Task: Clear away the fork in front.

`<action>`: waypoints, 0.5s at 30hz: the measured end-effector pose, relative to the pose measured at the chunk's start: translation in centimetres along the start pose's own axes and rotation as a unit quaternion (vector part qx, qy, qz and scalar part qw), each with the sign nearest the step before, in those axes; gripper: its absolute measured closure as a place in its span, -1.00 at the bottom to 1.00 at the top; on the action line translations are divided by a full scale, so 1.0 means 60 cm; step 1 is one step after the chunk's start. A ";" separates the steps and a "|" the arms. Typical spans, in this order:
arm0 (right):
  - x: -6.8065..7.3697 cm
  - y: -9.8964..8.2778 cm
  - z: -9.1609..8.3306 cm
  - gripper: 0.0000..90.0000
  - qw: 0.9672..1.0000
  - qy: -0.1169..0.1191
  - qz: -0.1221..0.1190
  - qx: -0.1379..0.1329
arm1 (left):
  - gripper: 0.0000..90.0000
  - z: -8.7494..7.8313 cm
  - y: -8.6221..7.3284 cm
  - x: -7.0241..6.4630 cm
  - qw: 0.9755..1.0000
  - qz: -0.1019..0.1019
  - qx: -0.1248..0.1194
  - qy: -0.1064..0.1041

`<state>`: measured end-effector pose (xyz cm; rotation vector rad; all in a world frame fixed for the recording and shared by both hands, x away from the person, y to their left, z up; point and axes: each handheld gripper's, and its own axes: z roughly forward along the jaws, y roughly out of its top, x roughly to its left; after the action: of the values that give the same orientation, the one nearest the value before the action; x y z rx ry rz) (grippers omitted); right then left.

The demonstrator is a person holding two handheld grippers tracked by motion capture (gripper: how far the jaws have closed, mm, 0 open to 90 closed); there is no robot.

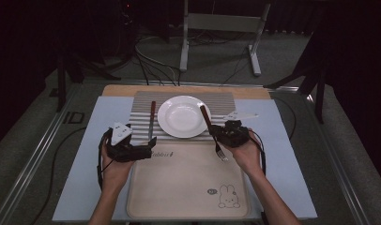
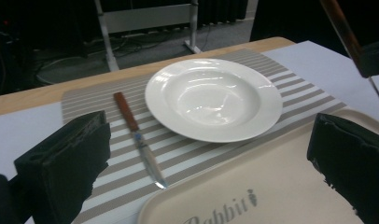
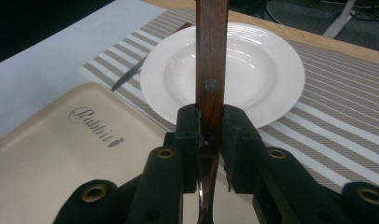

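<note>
— Tray [image 1: 179, 187] edge nearest; what has the right gripper [image 1: 226, 133] got?
— Jaws pinch the fork [image 1: 212, 131], handle slanting over the plate [image 1: 181, 117] rim's right side.
— Left gripper [image 1: 148, 150]?
— Spread, empty, by the knife [image 1: 152, 119].

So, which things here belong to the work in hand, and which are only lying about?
In the job:
- wooden-handled fork, clamped in the right gripper
- wooden-handled knife
- white deep plate
- striped placemat
- open left gripper

Lying about:
- beige rabbit-print tray
- metal stand on the floor behind
</note>
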<state>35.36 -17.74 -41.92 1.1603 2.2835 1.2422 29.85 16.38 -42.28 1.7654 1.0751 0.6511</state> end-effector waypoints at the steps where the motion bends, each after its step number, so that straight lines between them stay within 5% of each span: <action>1: 0.002 0.000 0.000 0.74 1.000 0.001 -0.001 0.000 | -1.00 0.003 0.001 -0.003 1.000 0.002 0.001 -0.002; 15: 0.032 -0.005 0.010 0.74 1.000 0.026 -0.010 -0.005 | -0.98 0.038 0.024 -0.038 1.000 0.013 0.008 -0.022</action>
<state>34.33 -16.04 -42.29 1.1117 2.3188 1.2889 31.14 13.10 -41.89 1.8018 1.0327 0.6176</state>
